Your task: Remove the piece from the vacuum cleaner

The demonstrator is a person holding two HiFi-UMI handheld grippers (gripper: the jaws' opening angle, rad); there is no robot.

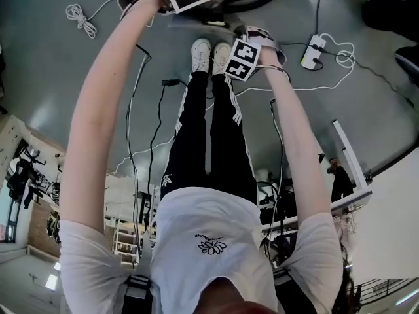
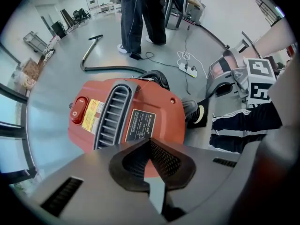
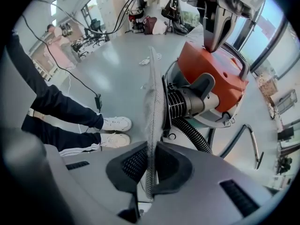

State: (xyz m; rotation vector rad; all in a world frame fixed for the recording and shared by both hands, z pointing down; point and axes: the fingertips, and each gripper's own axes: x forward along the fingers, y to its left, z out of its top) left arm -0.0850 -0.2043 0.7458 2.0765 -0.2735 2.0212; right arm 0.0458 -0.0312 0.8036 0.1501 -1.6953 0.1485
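Clearly the right gripper [image 3: 150,156] has its jaws clamped on the thin grey piece [image 3: 153,102], held edge-on just beside the orange vacuum cleaner [image 3: 220,74]. The left gripper [image 2: 149,146] has its jaws together above the cleaner's top.

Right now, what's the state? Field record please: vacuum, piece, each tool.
vacuum cleaner: red, on the grey floor, black hose attached
piece: thin grey sheet, seen edge-on, by the hose end
right tool: shut on the piece
left tool: shut, empty, tips at the vacuum cleaner's top
removal: cannot tell whether the piece is fully free
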